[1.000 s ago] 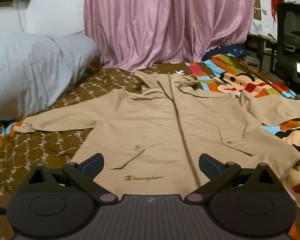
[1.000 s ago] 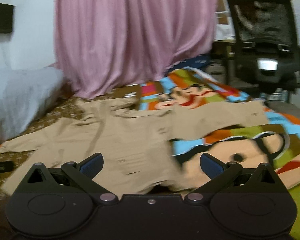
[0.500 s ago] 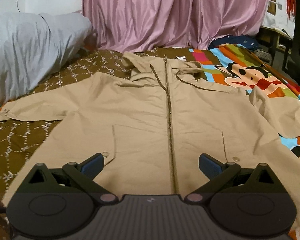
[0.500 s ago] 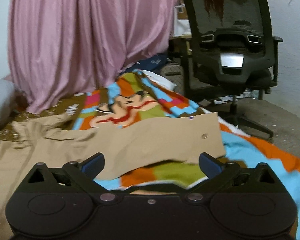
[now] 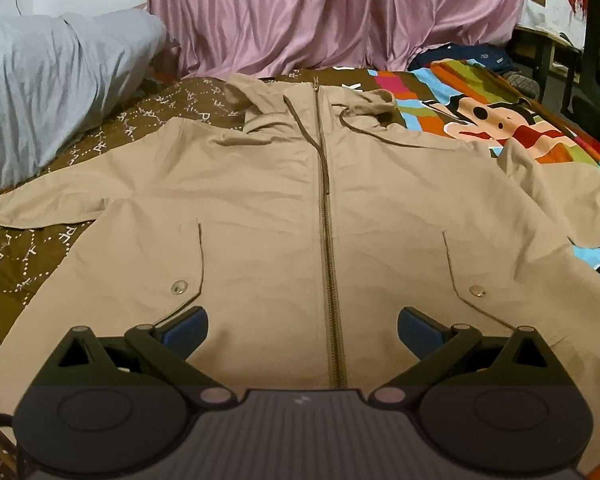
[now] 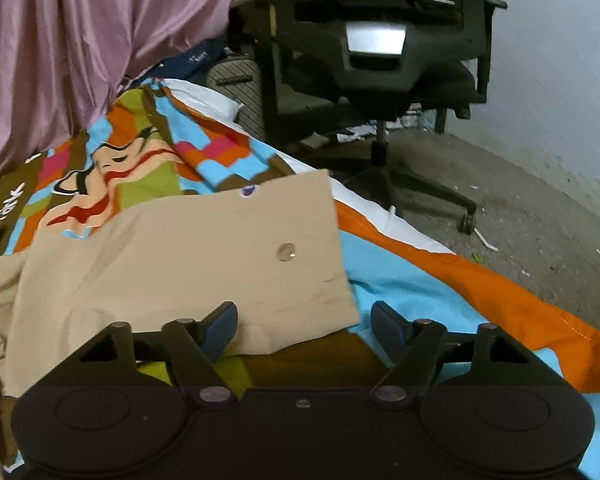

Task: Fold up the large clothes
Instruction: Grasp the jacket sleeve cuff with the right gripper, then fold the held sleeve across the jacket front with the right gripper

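Observation:
A tan zip-up hooded jacket [image 5: 260,216] lies flat, front up, on the bed, sleeves spread to both sides. My left gripper [image 5: 302,330] is open and empty, low over the jacket's hem, astride the zipper [image 5: 328,240]. In the right wrist view the jacket's right sleeve [image 6: 188,256] lies across the colourful bedspread, its cuff with a snap button [image 6: 286,252] at the end. My right gripper [image 6: 304,324] is open and empty, just at the sleeve cuff's near corner.
A grey pillow [image 5: 48,92] lies at the bed's left. Pink curtains [image 5: 320,12] hang behind the bed. A black office chair [image 6: 376,60] stands on the concrete floor right of the bed. The cartoon bedspread [image 6: 440,280] reaches the bed's right edge.
My left gripper has moved in and centred over the jacket's hem. My right gripper has swung right and dropped to the right sleeve's cuff, with its jaws somewhat narrower.

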Motion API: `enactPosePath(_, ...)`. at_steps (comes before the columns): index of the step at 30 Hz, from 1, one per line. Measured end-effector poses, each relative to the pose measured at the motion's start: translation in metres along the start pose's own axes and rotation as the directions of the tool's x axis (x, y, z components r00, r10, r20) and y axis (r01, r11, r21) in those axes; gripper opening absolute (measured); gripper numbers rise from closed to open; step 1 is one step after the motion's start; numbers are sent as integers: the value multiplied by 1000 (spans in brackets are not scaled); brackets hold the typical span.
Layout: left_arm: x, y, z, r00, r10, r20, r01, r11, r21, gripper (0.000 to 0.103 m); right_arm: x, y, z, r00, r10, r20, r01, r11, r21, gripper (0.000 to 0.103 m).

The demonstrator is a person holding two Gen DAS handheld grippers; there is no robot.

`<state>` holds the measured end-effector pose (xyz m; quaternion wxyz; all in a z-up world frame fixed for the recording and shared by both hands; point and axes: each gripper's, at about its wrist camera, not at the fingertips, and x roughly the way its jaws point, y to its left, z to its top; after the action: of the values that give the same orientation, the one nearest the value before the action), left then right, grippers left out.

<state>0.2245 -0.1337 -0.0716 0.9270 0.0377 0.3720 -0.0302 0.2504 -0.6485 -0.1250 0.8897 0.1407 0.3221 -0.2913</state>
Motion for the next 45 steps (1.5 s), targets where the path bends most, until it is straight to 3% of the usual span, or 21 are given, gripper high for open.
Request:
enactPosePath(4, 2, 1, 0, 1000, 5, -5, -5, 1000, -2, 103, 9, -5, 2, 1000, 4, -7, -4, 1000, 14, 70)
enactPosePath(6, 1, 2, 1, 1000, 6, -5, -6, 1000, -2, 103, 13, -7, 2, 1000, 13, -17, -12, 1000, 25, 59)
enactPosePath(13, 0, 4, 2, 1000, 6, -9, -6, 1000, -4, 103, 20, -10, 4, 1000, -13, -26, 15, 998, 63, 39)
enactPosePath(15, -1, 5, 3, 1000, 6, -8, -6, 1000, -4, 103, 17, -9, 5, 999, -40, -19, 41, 998, 49, 24)
enactPosePath(20, -4, 2, 7, 999, 37, -12, -37, 999, 34, 103, -8, -6, 14, 999, -16, 49, 15, 1000, 23, 16)
enactPosePath(21, -5, 1, 7, 999, 45, -11, -45, 998, 44, 103, -16, -4, 18, 998, -10, 67, 9, 1000, 14, 7)
enactPosePath(22, -6, 2, 7, 999, 49, -11, -49, 998, 50, 103, -23, -2, 22, 997, -4, 82, 4, 1000, 5, 5)
enactPosePath(28, -13, 9, 11, 999, 41, -13, -40, 999, 26, 103, -75, 4, 62, 980, 56, 189, -53, 998, -22, 4)
enactPosePath(36, -21, 27, 18, 998, 61, -28, -60, 997, 39, 103, -155, 15, 123, 927, 86, 366, -82, 996, -29, 2)
enactPosePath(39, -25, 34, 18, 998, 57, -35, -56, 998, 35, 103, -175, 18, 136, 913, 87, 400, -79, 996, -37, 2)
enactPosePath(42, -30, 40, 18, 998, 51, -30, -50, 998, 24, 103, -181, 25, 142, 912, 92, 399, -72, 995, -65, 2)
enactPosePath(45, -36, 50, 21, 999, 39, -27, -39, 999, 6, 103, -188, 46, 143, 905, 134, 404, -99, 989, -107, 2)
